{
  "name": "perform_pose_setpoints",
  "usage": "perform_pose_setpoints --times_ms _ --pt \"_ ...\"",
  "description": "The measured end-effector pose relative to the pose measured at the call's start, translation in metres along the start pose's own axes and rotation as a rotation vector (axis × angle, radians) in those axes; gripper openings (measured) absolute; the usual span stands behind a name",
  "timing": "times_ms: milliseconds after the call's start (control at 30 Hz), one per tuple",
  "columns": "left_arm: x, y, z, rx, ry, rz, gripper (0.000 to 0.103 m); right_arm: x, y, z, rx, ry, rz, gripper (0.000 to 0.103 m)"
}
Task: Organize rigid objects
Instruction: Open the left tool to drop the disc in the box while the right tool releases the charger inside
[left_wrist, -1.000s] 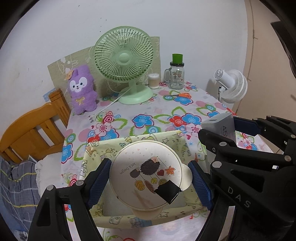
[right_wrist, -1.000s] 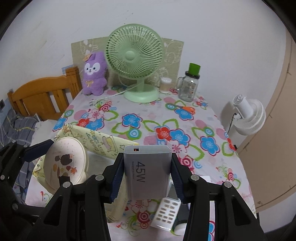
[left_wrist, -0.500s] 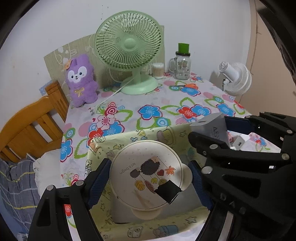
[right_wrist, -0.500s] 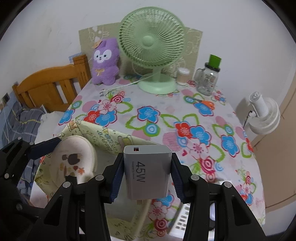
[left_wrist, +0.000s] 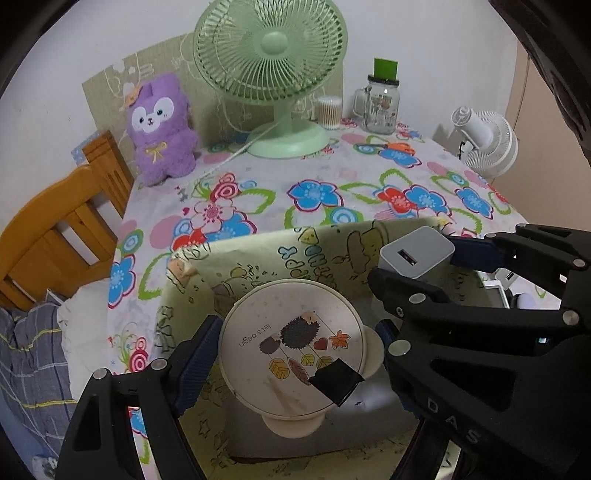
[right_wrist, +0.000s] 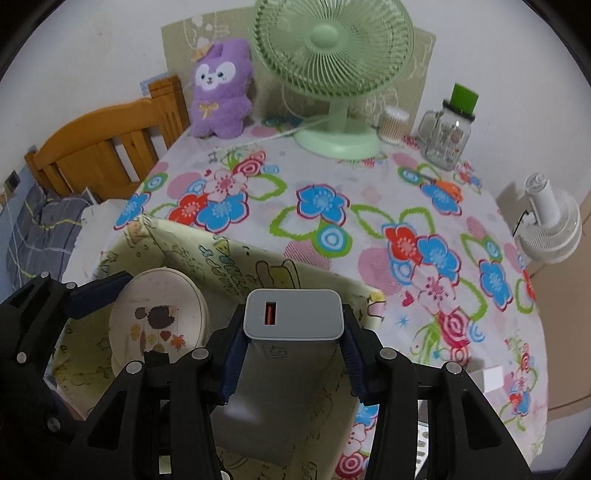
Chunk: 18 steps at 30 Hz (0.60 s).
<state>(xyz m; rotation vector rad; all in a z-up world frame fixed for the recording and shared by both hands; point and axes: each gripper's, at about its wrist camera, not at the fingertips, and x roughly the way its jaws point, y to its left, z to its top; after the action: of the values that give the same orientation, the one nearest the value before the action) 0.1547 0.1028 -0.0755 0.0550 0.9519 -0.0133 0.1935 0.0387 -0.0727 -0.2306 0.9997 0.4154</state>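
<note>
Left gripper (left_wrist: 295, 354) clenched on round lid (left_wrist: 293, 349), tilted down over fabric box (left_wrist: 332, 240). Right gripper (right_wrist: 291, 354) beside it, grasping grey charger (right_wrist: 293, 314), also over the box's opening.

Both grippers are black plastic frames studded with round silver screws; the right gripper (right_wrist: 293, 354) has ribbed dark-blue finger pads (right_wrist: 232, 363), and the left gripper (left_wrist: 291, 354) matches it.
</note>
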Motion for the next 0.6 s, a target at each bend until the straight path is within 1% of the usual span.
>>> perform_pose_setpoints --times_ms 100,233,333,367,400,433,467,500,533,600 --pt "0.006 0.001 0.0 -0.009 0.013 -0.008 0.085 0.006 0.001 0.0 -0.004 0.007 -0.006 0.05" --pt "0.009 0.003 0.001 -0.025 0.04 -0.018 0.086 0.012 0.0 0.001 0.016 0.025 0.009 0.05" --pt "0.01 0.004 0.0 -0.039 0.054 -0.022 0.086 0.012 0.002 0.001 0.004 0.02 0.0 0.051" --pt "0.009 0.004 0.001 -0.04 0.05 -0.019 0.09 0.011 0.002 0.001 -0.001 0.019 -0.005 0.053" --pt "0.008 0.005 0.001 -0.045 0.044 -0.015 0.092 0.01 0.002 0.002 -0.004 0.013 -0.013 0.054" --pt "0.007 0.004 0.001 -0.043 0.039 -0.012 0.093 0.008 0.003 0.002 -0.014 0.003 -0.017 0.058" --pt "0.006 0.003 0.0 -0.041 0.036 -0.009 0.094 0.005 0.003 0.002 -0.021 -0.004 -0.033 0.066" --pt "0.005 0.003 0.0 -0.04 0.035 -0.007 0.095 0.003 0.004 0.003 -0.028 -0.014 -0.054 0.067" --pt "0.005 0.002 0.0 -0.038 0.034 -0.005 0.096 0.0 0.004 0.002 -0.038 -0.026 -0.041 0.07" --pt "0.003 0.001 -0.001 -0.035 0.03 0.001 0.097 -0.003 0.003 0.001 -0.04 -0.035 -0.041 0.071"
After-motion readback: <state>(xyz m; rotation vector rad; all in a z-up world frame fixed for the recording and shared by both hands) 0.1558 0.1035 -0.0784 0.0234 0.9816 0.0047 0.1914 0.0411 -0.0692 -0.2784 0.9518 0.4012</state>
